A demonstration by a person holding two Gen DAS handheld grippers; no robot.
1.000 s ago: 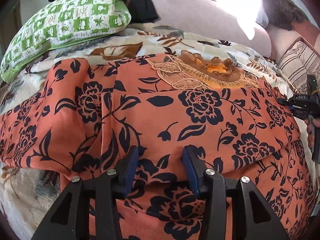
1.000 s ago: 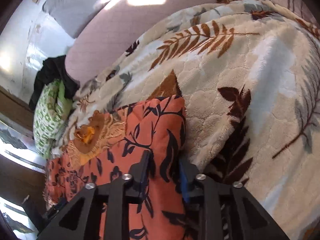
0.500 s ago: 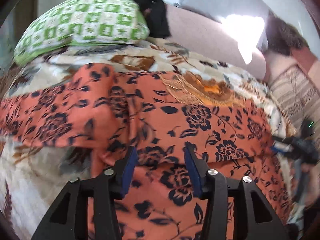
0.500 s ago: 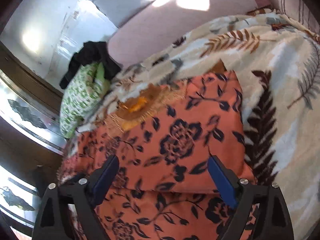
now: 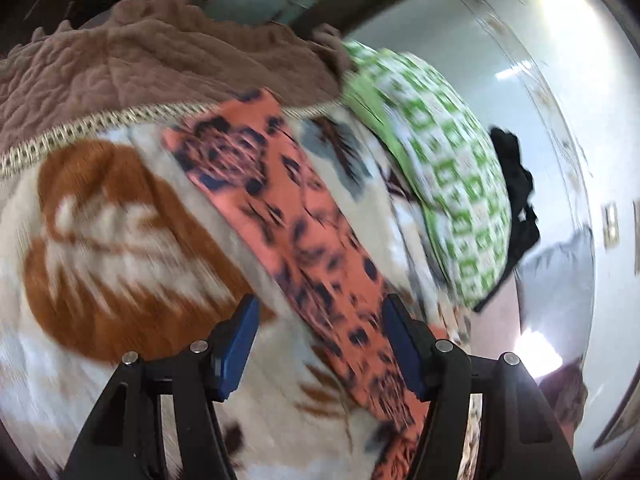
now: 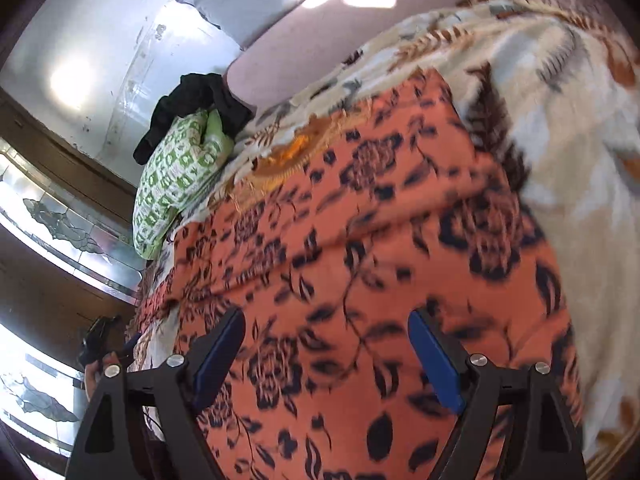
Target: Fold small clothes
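Orange garment with dark floral print (image 6: 360,280): I see it spread flat on the cream leaf-patterned fleece blanket (image 6: 560,128), directly ahead of and beneath my right gripper (image 6: 326,354), whose jaws stand wide and are narrowing slightly, nothing pinched. One narrow strip of it (image 5: 304,232) runs diagonally ahead of my left gripper (image 5: 318,340), jaws opening, empty. Beyond that strip: green-and-white checked pillow (image 5: 440,168), black cloth (image 5: 516,184), brown quilted cover (image 5: 140,68).

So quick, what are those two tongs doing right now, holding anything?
Left tongs: opening, holding nothing, above the orange floral garment.
Right tongs: open, holding nothing.
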